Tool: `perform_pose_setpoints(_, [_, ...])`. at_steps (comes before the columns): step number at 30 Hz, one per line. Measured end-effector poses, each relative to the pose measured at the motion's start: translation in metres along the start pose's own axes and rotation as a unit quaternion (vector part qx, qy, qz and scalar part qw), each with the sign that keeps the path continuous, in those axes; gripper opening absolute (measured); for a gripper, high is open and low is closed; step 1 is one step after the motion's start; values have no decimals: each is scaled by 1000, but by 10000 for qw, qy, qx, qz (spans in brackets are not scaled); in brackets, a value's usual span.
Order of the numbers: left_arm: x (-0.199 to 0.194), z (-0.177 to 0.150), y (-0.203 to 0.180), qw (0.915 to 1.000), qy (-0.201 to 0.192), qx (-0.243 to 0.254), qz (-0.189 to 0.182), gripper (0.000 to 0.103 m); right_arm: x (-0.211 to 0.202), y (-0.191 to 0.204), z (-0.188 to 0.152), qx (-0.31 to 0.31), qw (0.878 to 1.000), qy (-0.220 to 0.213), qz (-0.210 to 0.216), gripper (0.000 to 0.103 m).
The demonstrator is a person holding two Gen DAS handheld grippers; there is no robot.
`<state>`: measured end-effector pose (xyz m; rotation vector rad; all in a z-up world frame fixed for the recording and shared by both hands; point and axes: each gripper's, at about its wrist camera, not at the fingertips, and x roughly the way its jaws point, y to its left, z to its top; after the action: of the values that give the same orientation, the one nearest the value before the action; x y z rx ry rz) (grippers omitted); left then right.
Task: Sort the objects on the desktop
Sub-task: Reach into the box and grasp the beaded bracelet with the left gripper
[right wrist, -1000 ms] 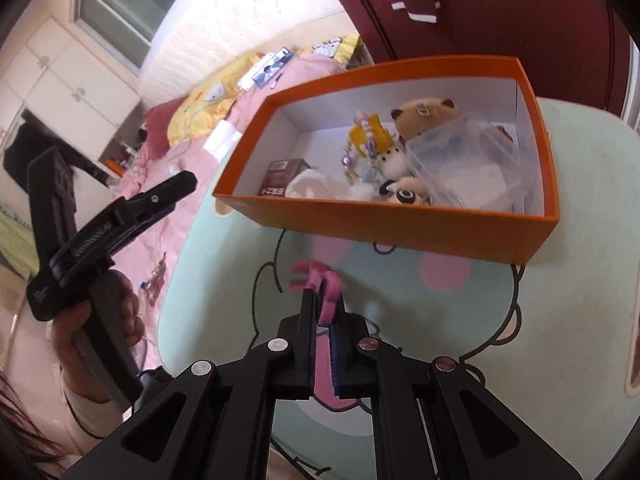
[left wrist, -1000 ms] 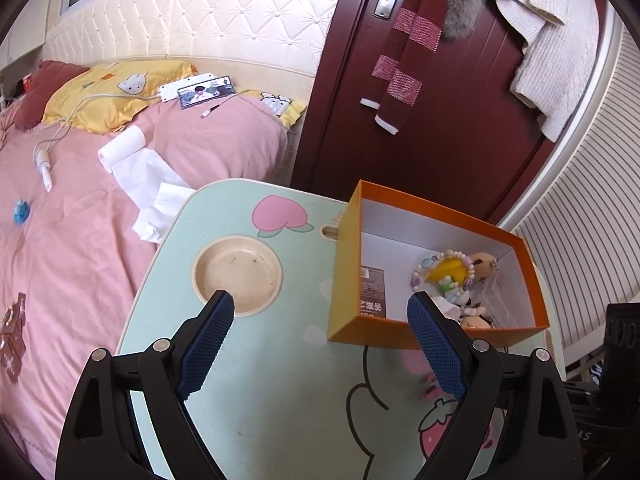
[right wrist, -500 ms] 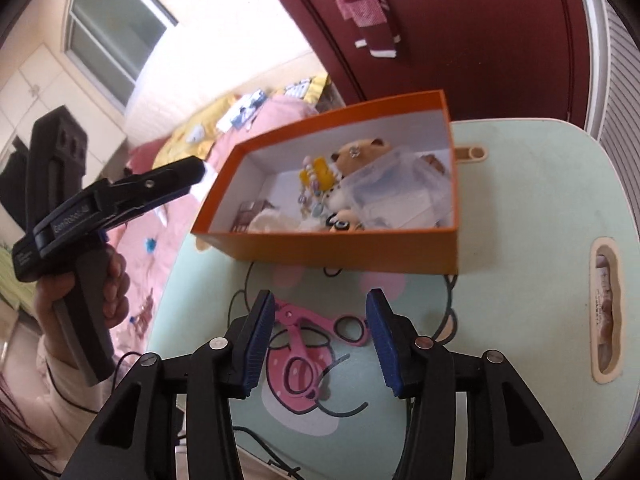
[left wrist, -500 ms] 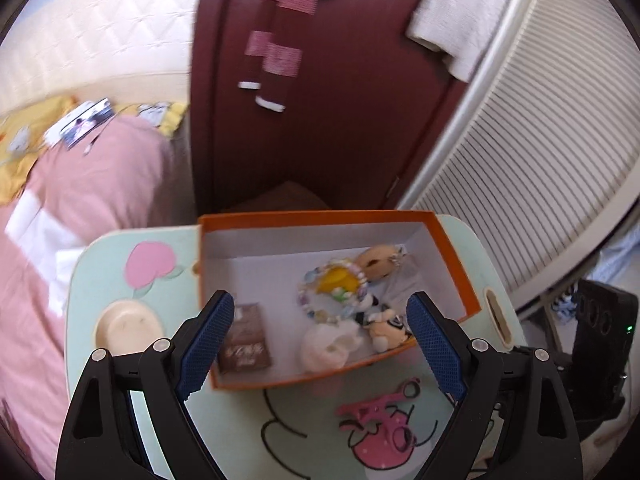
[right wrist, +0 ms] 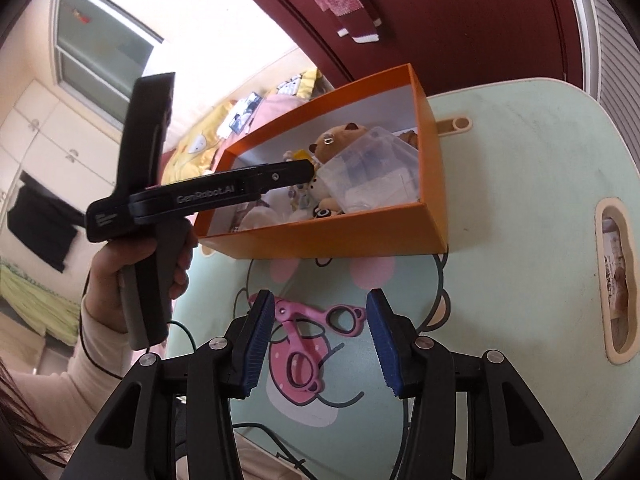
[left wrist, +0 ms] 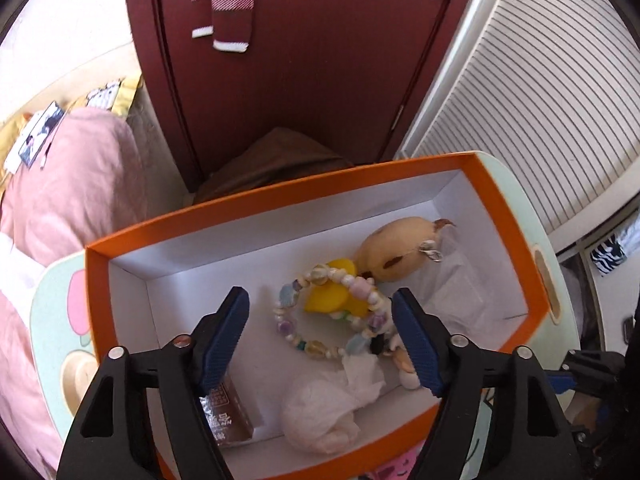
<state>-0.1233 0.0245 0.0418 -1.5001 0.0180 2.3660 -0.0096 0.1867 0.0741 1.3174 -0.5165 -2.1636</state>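
I've got the table (right wrist: pixel 520 200) in front of me, a pale green top with a cartoon print, and the orange box (right wrist: pixel 320 236) sits on it as the collecting bin, so anything loose belongs in there. Inside it already lie a plush toy (left wrist: pixel 396 252), a wad of tissue (left wrist: pixel 320 412), a small brown packet (left wrist: pixel 228 412), a yellow piece (left wrist: pixel 332 296) and a bead bracelet (left wrist: pixel 328 320) draped over it. A clear bag (right wrist: pixel 372 172) leans against the box's right wall in the right wrist view.

My left gripper (left wrist: pixel 320 336) hangs over the box interior, pointing steeply down, its jaws closing at this moment with nothing pressed between the pads; the bracelet lies below the gap, and I can't tell from this angle whether it is what I'm reaching for.

My right gripper (right wrist: pixel 318 340) stands released over the table, jaws apart, grasping nothing. The pink scissors (right wrist: pixel 308 328) lie flat on the table just in front of the box, between those pads but untouched, so they are the thing left to sort
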Motion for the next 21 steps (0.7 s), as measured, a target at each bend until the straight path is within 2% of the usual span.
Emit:
perform_pose_setpoints(2, [1, -1, 0, 9998, 17, -50, -206, 53, 0, -5, 1, 69, 10000, 4, 16, 49])
perform_pose_setpoints(4, [-2, -3, -4, 9997, 10, 44, -249, 41, 1, -8, 3, 129, 9999, 9, 33, 49])
perform_pose_setpoints(8, [-10, -11, -12, 9995, -43, 260, -163, 40, 2, -12, 4, 208, 9998, 25, 69, 49])
perform_pose_setpoints(11, [-16, -14, -4, 9996, -20, 57, -289, 40, 2, -12, 3, 215, 9997, 30, 80, 50])
perform_pose_setpoints(16, [-30, -14, 11, 9985, -221, -285, -423, 40, 3, -13, 5, 236, 9996, 65, 111, 50])
perform_pose_setpoints(21, [-29, -17, 15, 9991, -120, -233, -346, 41, 5, -11, 5, 268, 9995, 105, 147, 50])
